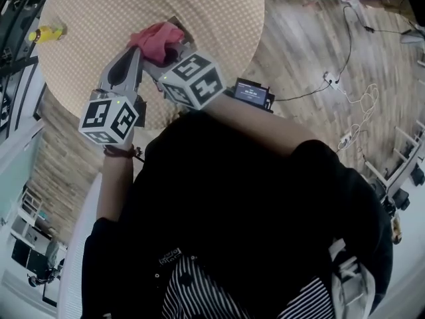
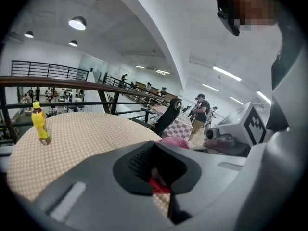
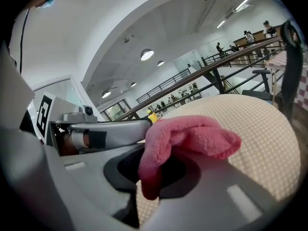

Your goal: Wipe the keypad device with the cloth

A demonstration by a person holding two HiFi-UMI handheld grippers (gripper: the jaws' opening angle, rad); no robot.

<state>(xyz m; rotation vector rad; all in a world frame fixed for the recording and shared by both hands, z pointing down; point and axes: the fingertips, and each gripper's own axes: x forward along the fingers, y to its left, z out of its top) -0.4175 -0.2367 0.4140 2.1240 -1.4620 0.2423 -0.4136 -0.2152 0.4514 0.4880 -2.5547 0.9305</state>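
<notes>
Cloth [image 1: 156, 38], pink and bunched, hangs clamped in the right gripper [image 1: 174, 42] over the near part of the round dotted table [image 1: 199, 12]. The left gripper [image 1: 136, 50] sits just left of it, its tip touching the cloth and its jaws drawn narrow on a red scrap of it. The keypad device [image 1: 252, 93], dark with a lit screen, lies to the right past the table's near rim, apart from both grippers. A yellow bottle [image 1: 46, 33] stands at the far left

cloth [image 3: 187, 138] hides right claw [image 3: 156, 174] tips | red bit [image 2: 160, 186] in left claw [image 2: 161, 170] unidentifiable | device [image 1: 253, 94] screen unreadable
</notes>
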